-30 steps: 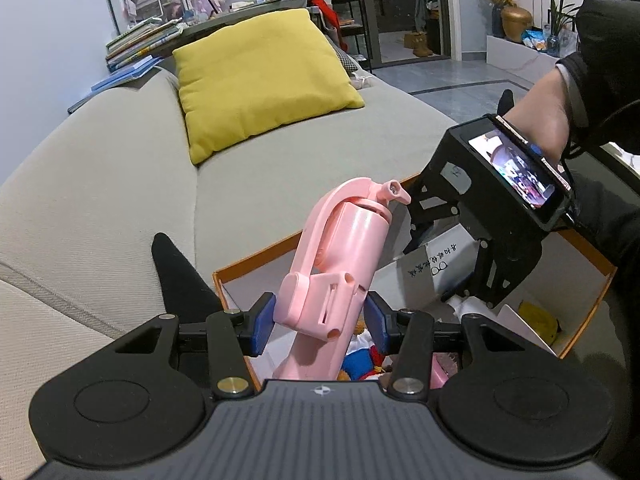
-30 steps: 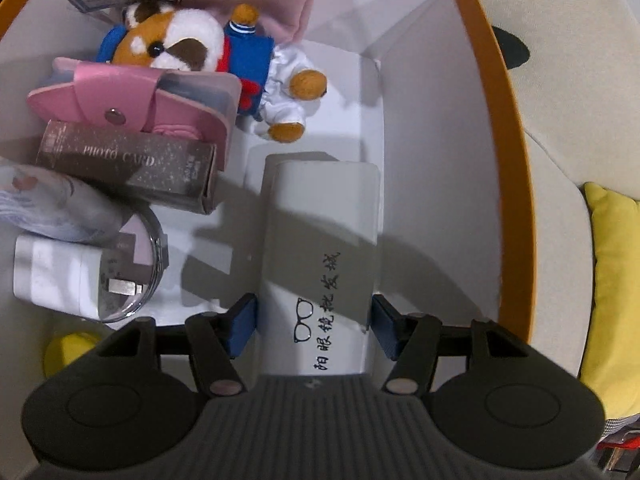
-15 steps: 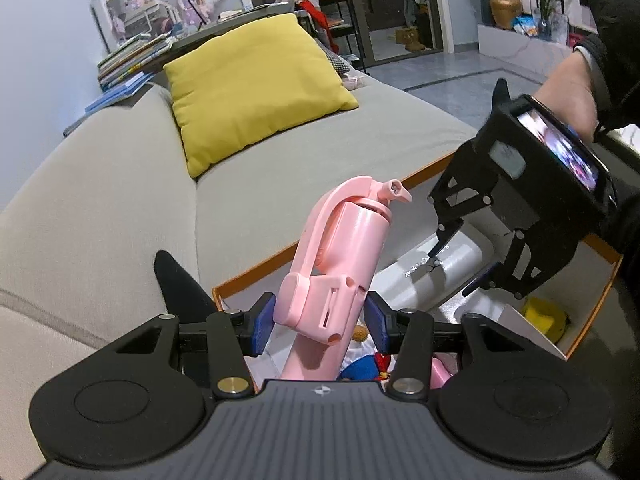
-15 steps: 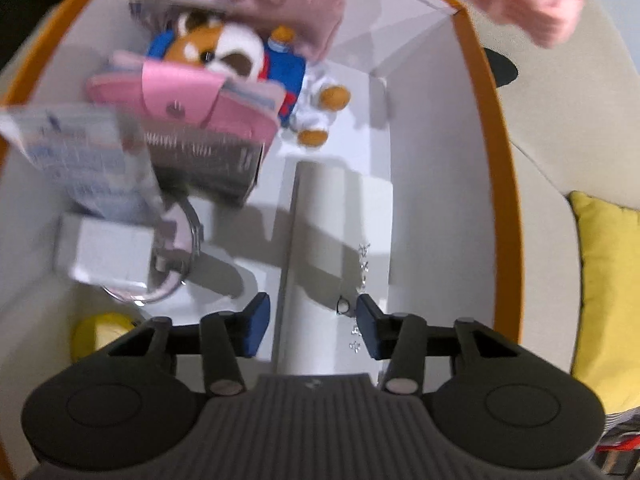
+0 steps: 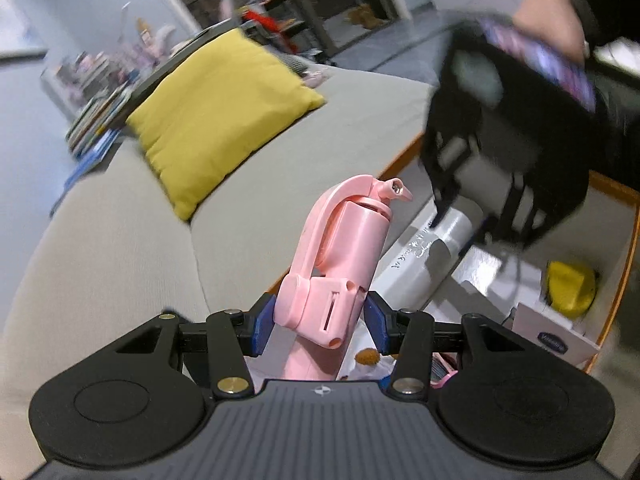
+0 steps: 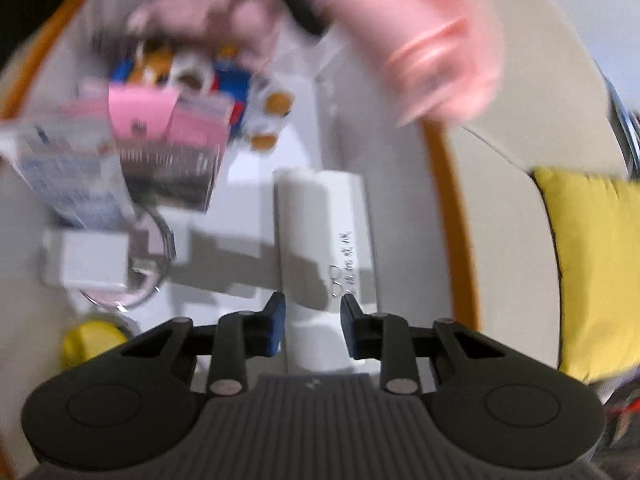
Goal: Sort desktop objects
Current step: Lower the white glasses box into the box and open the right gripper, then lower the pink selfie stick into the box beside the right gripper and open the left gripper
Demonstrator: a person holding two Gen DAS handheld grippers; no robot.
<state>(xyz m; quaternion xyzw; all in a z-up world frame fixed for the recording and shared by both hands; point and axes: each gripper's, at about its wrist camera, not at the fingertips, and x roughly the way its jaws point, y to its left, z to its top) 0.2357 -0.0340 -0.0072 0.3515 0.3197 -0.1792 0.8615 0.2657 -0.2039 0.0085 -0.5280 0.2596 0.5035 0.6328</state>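
the left claw [image 5: 318, 322] pinches a pink handheld device [image 5: 340, 264] between its blue pads, holding it upright over the near corner of the orange-rimmed box [image 6: 448, 216] on the grey sofa [image 5: 120, 240]. the right claw [image 6: 312, 316] hangs over the same box with its jaws closing around the end of a white glasses case [image 6: 324, 232]; whether the pads touch it i cannot tell. the case lies inside the box along the wall nearest the yellow cushion [image 6: 592, 264], with a plush toy [image 6: 224, 76], a pink pouch [image 6: 160, 116] and a yellow object [image 6: 90, 342] elsewhere in the box.
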